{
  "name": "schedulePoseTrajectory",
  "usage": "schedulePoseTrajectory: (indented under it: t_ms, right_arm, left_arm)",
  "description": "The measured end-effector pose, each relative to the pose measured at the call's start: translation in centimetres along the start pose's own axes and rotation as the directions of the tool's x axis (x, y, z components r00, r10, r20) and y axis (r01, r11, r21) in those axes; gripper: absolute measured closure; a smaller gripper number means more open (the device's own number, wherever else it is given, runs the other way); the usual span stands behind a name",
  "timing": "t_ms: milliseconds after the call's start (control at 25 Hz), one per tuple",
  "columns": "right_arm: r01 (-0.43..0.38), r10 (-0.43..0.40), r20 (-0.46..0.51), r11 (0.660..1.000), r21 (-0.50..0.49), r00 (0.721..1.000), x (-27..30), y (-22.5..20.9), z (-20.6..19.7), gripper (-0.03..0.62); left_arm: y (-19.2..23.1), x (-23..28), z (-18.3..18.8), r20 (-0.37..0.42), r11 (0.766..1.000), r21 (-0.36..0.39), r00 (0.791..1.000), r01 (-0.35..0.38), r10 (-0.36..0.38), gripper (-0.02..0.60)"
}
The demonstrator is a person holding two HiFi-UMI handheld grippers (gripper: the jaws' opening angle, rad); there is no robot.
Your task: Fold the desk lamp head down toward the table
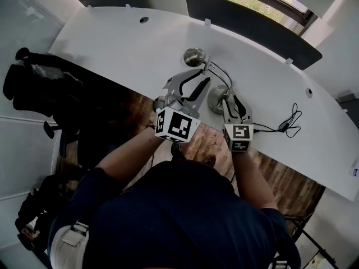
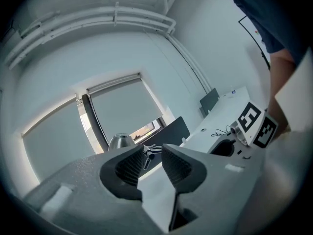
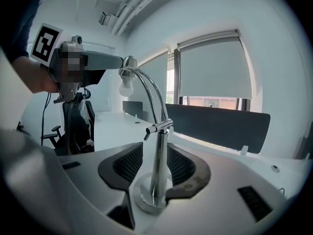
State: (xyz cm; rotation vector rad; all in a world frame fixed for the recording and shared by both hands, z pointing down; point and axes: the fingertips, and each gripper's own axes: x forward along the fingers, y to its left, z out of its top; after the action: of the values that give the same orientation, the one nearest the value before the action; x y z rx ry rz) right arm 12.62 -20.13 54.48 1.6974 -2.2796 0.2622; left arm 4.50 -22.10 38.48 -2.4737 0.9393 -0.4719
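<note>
Chair [image 1: 33, 86], black, stands at the far left, off the near edge of a long white desk [image 1: 112, 38]; dark partition screens [image 1: 252, 27] line the desk's far edge, and wooden floor [image 1: 207, 144] shows below its near edge; right of the chair, the left gripper [image 1: 201, 78] reaches out over the desk, its tips just beside the chrome lamp head [image 1: 194, 56]; the left gripper view shows its claw standing apart with bare space between the ribbed pads, the lamp head beyond the left jaw and clear of both pads, so nothing is gripped; the desk lamp [image 3: 159, 146] stands close to the desk's near edge, about midway along it, in front of the person; two thin arched arms rise from a joint at the top of its upright post [image 3: 157, 180] and curve left to the head, which sits high above the desk with the white bulb [image 3: 126, 88] pointing down beneath it, not folded down; the round base [image 1: 216, 101] rests flat on the desk just right of the left gripper; the right gripper [image 1: 230, 101] is low at that base, its claw wide, one pad on each side of the post; the right gripper view shows a sliver of space on both sides, so the pads are not pressing on it; farther right, a black cable [image 1: 289, 122] lies in loose loops on the desk, well apart from the lamp.
</note>
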Motion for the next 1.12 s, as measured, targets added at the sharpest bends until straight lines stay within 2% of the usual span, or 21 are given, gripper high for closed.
schedulePoseTrajectory:
  t_ms: [320, 440, 560, 1000, 1120]
  right_arm:
    - [0.013, -0.014, -0.015, 0.998, -0.056, 1.0, 2.5, -1.1, -0.3, 0.445]
    - [0.023, -0.024, -0.017, 0.998, -0.065, 1.0, 3.4, -1.3, -0.4, 0.448]
    - [0.025, -0.026, -0.011, 0.997, -0.076, 1.0, 4.2, -1.6, -0.1, 0.474]
    - [-0.001, 0.0, -0.008, 0.999, -0.049, 1.0, 4.4, -1.5, -0.2, 0.48]
    - [-0.002, 0.001, -0.008, 0.999, -0.047, 1.0, 4.4, -1.4, -0.1, 0.48]
  left_arm:
    - [0.1, 1.6, -0.6, -0.028, 0.997, 0.07, 0.999, -0.034, 0.036, 0.482]
    - [0.3, 1.8, -0.9, -0.04, 0.992, 0.119, 0.998, -0.052, 0.058, 0.483]
    - [0.6, 2.1, -0.9, -0.048, 0.986, 0.15, 0.995, -0.076, 0.084, 0.504]
    - [0.7, 2.0, -1.1, -0.026, 0.986, 0.137, 0.995, -0.092, 0.097, 0.514]
    - [0.9, 1.9, -1.4, -0.059, 0.986, 0.136, 0.993, -0.098, 0.107, 0.516]
